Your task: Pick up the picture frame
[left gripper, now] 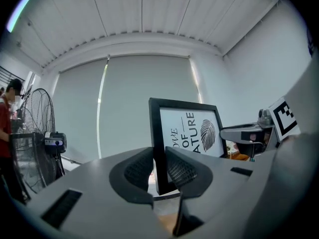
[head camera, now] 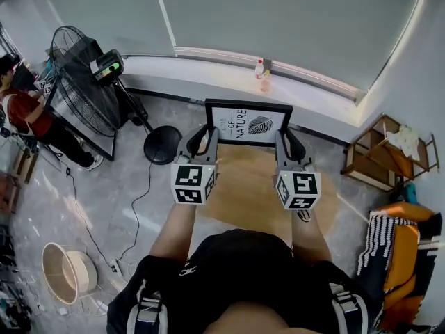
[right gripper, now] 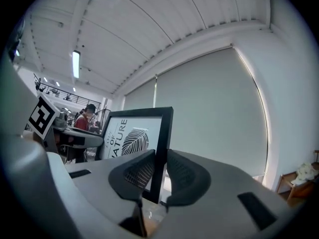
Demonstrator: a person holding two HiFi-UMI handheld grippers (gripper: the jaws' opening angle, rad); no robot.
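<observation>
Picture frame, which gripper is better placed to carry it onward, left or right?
Neither alone; probably both. The left gripper has its fingers shut on the left edge of the picture frame, the right gripper on the right edge, at matching height in the head view, so the hold looks balanced.

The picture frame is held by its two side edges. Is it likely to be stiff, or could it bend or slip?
Probably stiff: the frame looks straight between the left gripper and right gripper. Its black edges look smooth and thin, so it might slip or pivot. The front may be glazed, so it is likely fragile.
</observation>
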